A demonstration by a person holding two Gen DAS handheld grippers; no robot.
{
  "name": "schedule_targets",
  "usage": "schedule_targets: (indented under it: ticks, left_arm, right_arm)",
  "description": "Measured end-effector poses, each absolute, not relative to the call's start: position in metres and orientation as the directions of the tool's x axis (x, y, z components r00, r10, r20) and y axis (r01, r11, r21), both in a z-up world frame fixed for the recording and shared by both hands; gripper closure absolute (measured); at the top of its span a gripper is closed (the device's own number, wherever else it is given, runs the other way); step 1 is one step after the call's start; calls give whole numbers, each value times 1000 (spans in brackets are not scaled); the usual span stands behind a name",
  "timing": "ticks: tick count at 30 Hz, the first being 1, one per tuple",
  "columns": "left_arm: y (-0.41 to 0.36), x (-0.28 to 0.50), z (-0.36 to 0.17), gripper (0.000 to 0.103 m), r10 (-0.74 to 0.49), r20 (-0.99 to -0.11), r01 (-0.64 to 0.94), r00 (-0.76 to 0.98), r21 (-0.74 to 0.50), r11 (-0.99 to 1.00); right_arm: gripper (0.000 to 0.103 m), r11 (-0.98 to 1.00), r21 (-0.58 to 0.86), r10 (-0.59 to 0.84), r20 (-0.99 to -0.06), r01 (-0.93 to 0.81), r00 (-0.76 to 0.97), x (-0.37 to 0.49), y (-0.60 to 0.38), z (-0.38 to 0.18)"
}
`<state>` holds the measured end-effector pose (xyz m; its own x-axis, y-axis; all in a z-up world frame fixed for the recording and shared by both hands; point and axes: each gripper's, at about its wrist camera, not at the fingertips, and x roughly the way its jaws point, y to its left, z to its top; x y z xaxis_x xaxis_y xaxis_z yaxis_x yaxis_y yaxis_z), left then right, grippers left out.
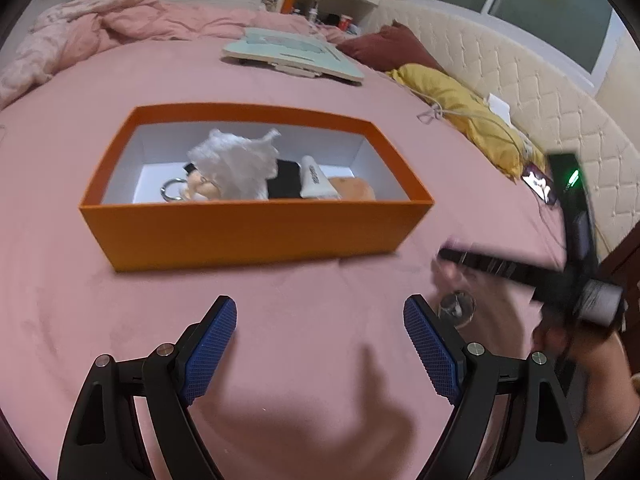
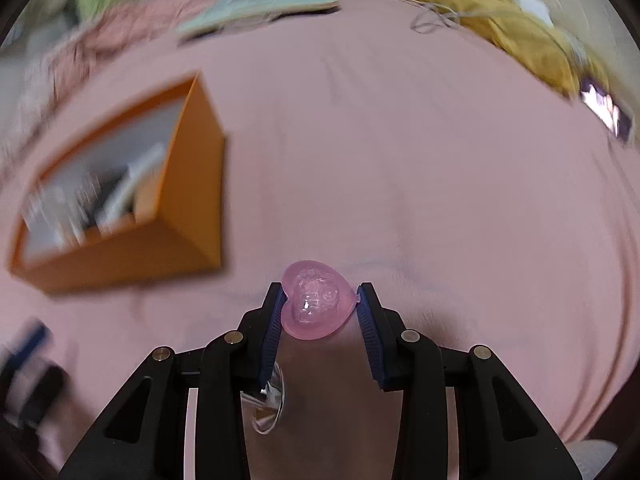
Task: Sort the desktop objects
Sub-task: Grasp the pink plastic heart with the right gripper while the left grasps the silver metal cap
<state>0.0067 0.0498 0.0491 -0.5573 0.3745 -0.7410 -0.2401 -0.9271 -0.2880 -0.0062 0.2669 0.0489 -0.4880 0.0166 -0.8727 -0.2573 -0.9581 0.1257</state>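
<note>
My right gripper (image 2: 320, 290) is shut on a translucent pink heart (image 2: 316, 304); both blue pads press its sides just above the pink bedsheet (image 2: 400, 160). A clear glassy piece (image 2: 268, 400) lies under the left finger. To the left stands the orange box (image 2: 176, 248), blurred. In the left wrist view the same orange box (image 1: 256, 236) holds a white crumpled wad (image 1: 236, 164), a key ring (image 1: 174, 190), a white tube (image 1: 316, 178) and dark and tan items. My left gripper (image 1: 320, 308) hangs open and empty over the sheet in front of the box.
The right hand's black tool (image 1: 576, 240) shows blurred at the right. A teal board (image 1: 292, 54) lies beyond the box. A yellow cloth (image 1: 452, 100) with a cable and a lit phone (image 1: 540, 184) lie along the padded headboard (image 1: 540, 92). A pink duvet (image 1: 100, 28) is bunched at the far left.
</note>
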Motion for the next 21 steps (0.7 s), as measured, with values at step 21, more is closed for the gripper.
schedule_targets:
  ticks: [21]
  left_arm:
    - [171,-10,31,18,443,-779,-476,-444,-214,-853]
  right_arm:
    - [65,-927,255,5,-724,-275,-690,9,289,110]
